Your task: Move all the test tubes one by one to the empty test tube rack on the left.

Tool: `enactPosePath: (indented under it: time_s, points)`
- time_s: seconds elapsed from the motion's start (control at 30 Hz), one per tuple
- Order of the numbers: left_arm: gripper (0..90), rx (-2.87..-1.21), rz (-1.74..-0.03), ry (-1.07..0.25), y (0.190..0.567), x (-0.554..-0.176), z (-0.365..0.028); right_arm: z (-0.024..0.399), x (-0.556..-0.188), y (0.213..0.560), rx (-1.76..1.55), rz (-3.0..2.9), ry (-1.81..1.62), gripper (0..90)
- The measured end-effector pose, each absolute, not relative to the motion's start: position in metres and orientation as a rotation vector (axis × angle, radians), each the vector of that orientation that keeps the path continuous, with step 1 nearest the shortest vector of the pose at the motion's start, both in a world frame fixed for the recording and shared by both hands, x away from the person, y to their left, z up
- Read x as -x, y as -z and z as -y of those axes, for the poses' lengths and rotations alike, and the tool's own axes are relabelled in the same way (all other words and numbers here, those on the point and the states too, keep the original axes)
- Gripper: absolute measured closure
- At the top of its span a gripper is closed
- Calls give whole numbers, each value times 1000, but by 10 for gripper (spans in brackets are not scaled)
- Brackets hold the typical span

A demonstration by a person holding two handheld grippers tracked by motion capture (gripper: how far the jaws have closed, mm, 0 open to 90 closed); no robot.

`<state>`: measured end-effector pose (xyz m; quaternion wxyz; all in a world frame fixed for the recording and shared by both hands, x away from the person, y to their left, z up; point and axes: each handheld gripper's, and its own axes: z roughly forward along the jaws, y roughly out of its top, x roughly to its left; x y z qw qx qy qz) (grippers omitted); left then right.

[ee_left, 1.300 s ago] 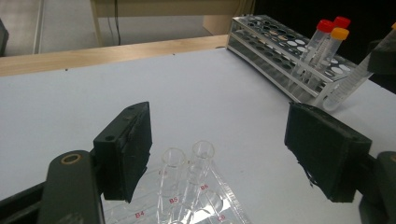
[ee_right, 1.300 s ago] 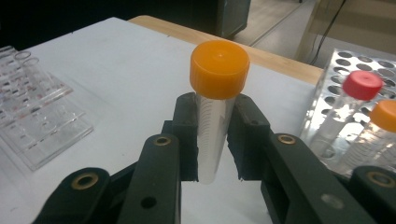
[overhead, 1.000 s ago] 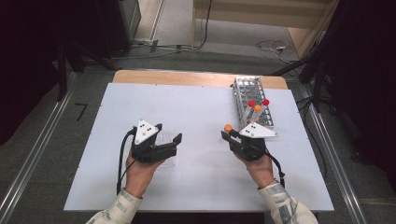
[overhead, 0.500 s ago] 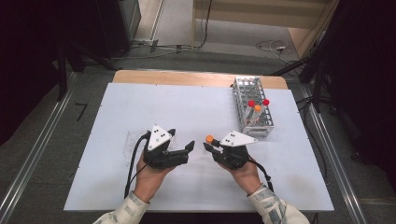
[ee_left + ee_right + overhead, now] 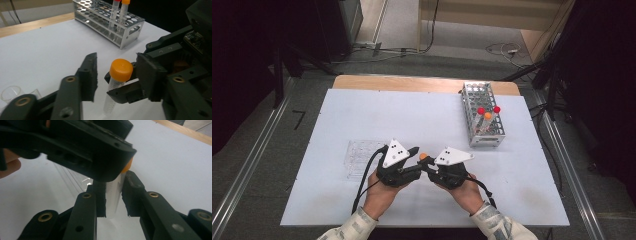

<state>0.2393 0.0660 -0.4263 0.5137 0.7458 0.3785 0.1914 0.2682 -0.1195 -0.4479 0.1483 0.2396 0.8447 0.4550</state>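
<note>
A clear tube with an orange cap sits upright between my two grippers at the table's middle front. My right gripper is shut on the tube's clear body, with its pads pressed on both sides. My left gripper comes in from the left, and the orange cap stands between its jaws. Those jaws have just been closing, and a gap still shows between the cap and the left pad. In the right gripper view the left gripper crosses over the top of the tube.
A metal tube rack stands at the back right with two red-capped tubes and one orange-capped tube in it. A clear plastic tray lies just left of my left hand. A wooden strip runs along the table's far edge.
Both hands moved inward and nearer the front edge until the grippers met at the middle. The left jaws narrowed around the orange cap. The right gripper kept hold of the tube.
</note>
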Motion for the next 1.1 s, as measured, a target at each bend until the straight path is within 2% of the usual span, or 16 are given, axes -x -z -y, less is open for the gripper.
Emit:
enactPosePath:
  time_s: [0.07, 0.23, 0.43, 0.57, 0.7, 1.1]
  points:
    - [623, -1797, -903, -455, 427, -239, -66, 119, -267, 447, -686, -2430, -1313, 710]
    - [686, -1809, -889, -450, 427, -239, -64, 118, -266, 447, -682, -2434, -1317, 710]
    - [702, -1801, -892, -453, 425, -238, -65, 119, -266, 446, -687, -2436, -1327, 702]
    - [703, -1762, -891, -446, 416, -236, -73, 119, -263, 441, -643, -2464, -1343, 511]
    - [703, -1720, -904, -452, 401, -233, -86, 122, -261, 436, -630, -2470, -1368, 420]
    - [703, -1658, -1008, -558, 373, -230, -134, 128, -265, 435, -661, -2469, -1350, 375]
